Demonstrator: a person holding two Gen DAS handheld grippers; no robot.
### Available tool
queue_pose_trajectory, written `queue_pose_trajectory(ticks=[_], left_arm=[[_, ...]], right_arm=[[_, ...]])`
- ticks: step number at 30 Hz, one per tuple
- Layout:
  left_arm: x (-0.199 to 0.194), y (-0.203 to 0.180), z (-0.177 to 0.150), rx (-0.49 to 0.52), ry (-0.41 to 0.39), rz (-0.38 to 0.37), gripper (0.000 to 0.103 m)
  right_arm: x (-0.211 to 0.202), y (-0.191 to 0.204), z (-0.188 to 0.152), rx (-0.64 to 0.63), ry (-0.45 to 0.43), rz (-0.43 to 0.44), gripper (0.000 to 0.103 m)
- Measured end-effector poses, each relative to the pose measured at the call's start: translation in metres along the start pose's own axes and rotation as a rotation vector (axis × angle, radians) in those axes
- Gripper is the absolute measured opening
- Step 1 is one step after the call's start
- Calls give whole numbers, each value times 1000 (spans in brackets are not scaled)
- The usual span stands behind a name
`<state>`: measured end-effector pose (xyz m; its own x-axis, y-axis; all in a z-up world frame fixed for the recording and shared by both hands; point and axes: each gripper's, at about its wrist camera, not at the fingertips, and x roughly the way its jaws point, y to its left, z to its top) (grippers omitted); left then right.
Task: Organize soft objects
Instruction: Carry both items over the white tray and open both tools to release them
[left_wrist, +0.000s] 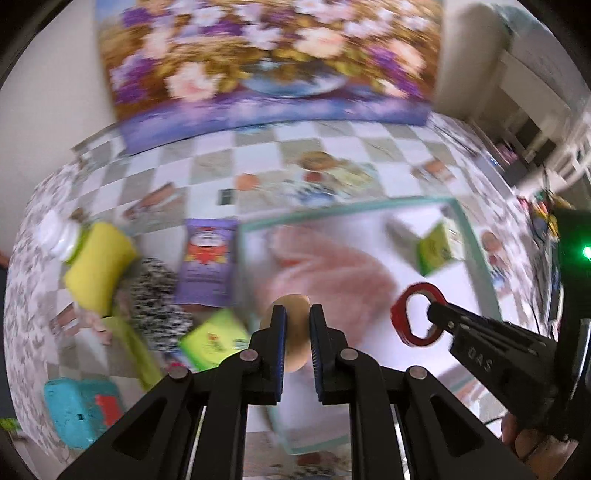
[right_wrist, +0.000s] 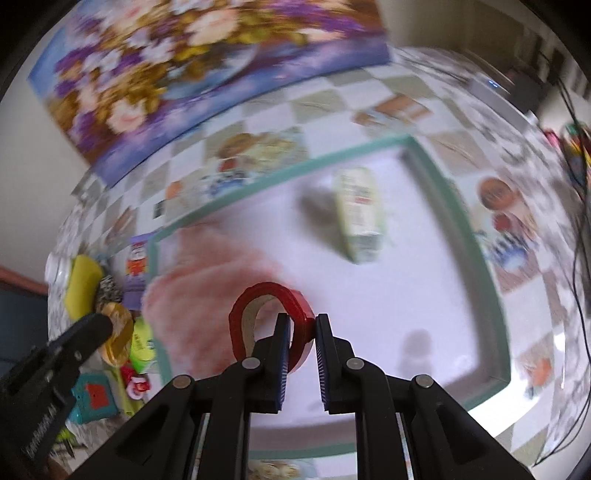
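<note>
Already both grippers hang over the tray (right_wrist: 436, 173), the left gripper (left_wrist: 297, 314) pinching a tan tape roll (left_wrist: 291, 332), the right gripper (right_wrist: 301, 321) pinching a red tape roll (right_wrist: 269, 314) beside the pink cloth (right_wrist: 207, 295).

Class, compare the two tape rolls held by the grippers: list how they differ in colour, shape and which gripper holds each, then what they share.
The red tape roll is opaque red; the tan tape roll is translucent amber-brown. The red roll looks squeezed into an oval, while the tan roll seems rounder. The right gripper clamps the red roll's band; the left gripper clamps the tan one. Both are held above the tray.
</note>
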<state>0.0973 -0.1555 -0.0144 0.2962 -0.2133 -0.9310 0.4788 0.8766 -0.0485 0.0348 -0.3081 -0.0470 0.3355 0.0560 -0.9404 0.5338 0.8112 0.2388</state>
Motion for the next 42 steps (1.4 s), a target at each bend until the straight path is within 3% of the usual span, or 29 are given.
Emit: queue_pose_trajectory(ticks=[6, 13, 18, 24, 29, 30, 31, 33, 35, 37, 42], left_arm=[[20, -43, -7, 78, 52, -52, 14], [42, -57, -11, 95, 93, -42, 18], [34, -44, -7, 22, 76, -79, 36], [23, -12, 0, -89, 31, -82, 48], [26, 25, -1, -173, 24, -15, 52], [27, 36, -2, -196, 23, 8, 58], [27, 45, -3, -216, 19, 28, 66], [26, 64, -6, -252, 4, 68, 71], [24, 80, -6, -283, -9, 101, 74], [21, 100, -7, -321, -24, 137, 82], [11, 146, -14, -417, -57, 213, 88]], right_arm=[[-1, -41, 2, 85, 5, -40, 15], [2, -61, 2, 127, 21, -59, 18], [-7, -57, 4, 113, -5, -67, 18], [-22, -37, 6, 56, -53, -88, 18], [-22, -7, 4, -19, -65, -78, 18], [-21, -1, 3, -32, -67, -80, 18], [-21, 5, 3, -46, -69, -75, 24], [-19, 19, 0, -71, -70, -67, 36], [-17, 30, -3, -97, -75, -76, 54], [-16, 44, -7, -134, -87, -80, 60], [-15, 73, -14, -197, -122, -53, 76]])
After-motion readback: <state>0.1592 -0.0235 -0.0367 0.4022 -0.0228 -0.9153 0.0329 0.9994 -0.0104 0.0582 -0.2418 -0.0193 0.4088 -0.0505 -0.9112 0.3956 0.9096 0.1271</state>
